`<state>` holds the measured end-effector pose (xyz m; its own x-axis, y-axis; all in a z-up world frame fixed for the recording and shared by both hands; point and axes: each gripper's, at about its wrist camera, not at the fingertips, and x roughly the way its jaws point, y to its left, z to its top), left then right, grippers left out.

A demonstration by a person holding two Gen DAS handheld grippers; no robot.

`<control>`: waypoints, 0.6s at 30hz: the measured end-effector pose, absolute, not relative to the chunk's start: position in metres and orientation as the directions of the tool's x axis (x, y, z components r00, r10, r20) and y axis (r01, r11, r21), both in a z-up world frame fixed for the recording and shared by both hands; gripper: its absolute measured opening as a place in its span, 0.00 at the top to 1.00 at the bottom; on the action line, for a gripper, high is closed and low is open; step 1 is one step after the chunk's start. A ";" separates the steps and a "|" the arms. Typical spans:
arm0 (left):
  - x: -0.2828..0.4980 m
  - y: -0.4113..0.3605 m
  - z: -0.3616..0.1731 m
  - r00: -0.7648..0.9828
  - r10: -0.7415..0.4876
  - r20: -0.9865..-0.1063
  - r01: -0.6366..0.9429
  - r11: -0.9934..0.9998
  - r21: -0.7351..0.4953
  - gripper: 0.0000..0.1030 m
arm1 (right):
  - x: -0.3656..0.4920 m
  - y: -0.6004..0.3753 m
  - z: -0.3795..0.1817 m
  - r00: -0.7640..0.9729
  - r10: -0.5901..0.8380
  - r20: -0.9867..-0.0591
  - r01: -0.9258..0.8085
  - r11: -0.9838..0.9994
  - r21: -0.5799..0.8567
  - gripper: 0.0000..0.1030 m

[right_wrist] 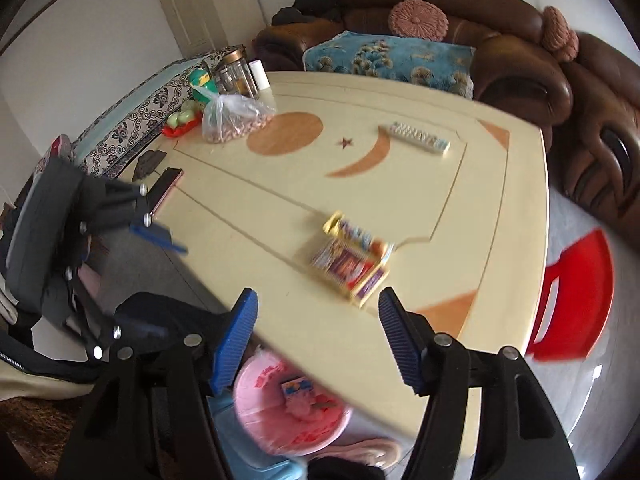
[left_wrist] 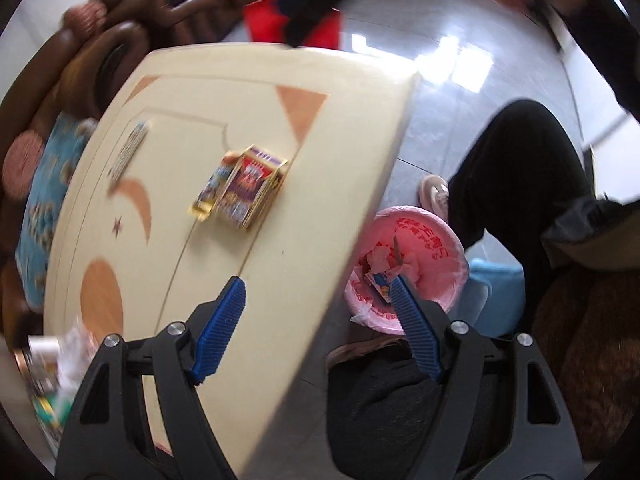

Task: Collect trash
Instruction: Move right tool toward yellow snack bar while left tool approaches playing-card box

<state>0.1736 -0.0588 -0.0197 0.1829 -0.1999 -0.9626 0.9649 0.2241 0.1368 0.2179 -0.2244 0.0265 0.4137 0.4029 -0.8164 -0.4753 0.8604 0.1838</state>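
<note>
A living room with a brown leather sofa (right_wrist: 512, 56) rings the cream surface (right_wrist: 248, 208), smooth with orange moon and circle inlays. On it lie the colourful snack boxes (right_wrist: 354, 262), thin glossy cardboard, likely light and easily crushed; I would pinch one across its flat faces near the middle. My left claw (left_wrist: 318, 296) and right claw (right_wrist: 318, 308) both hang released, holding nothing. Below the surface edge sits the pink-lined trash bin (left_wrist: 440, 240), with wrappers already in it.
</note>
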 end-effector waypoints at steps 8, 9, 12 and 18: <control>0.222 -0.086 -0.023 0.070 -0.244 -0.967 0.987 0.155 0.033 0.28 | 0.288 -0.221 0.015 0.342 0.388 -0.856 -0.538 0.828 0.160 0.40; 0.227 -0.089 -0.026 0.062 -0.246 -0.967 0.988 0.152 0.024 0.28 | 0.295 -0.220 0.010 0.333 0.384 -0.861 -0.545 0.824 0.157 0.40; 0.244 -0.098 -0.039 0.035 -0.229 -0.973 0.991 0.136 0.004 0.28 | 0.317 -0.214 -0.006 0.300 0.373 -0.878 -0.575 0.805 0.145 0.40; 0.276 -0.115 -0.068 -0.009 -0.194 -0.981 0.991 0.130 -0.035 0.28 | 0.353 -0.198 -0.054 0.206 0.339 -0.918 -0.624 0.768 0.143 0.40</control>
<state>0.2758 -0.1147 -0.0681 -0.0095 -0.1943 -0.9809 0.9909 0.1299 -0.0353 0.3532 -0.1982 -0.0538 0.2063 0.3391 -0.9178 -0.6244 0.7678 0.1433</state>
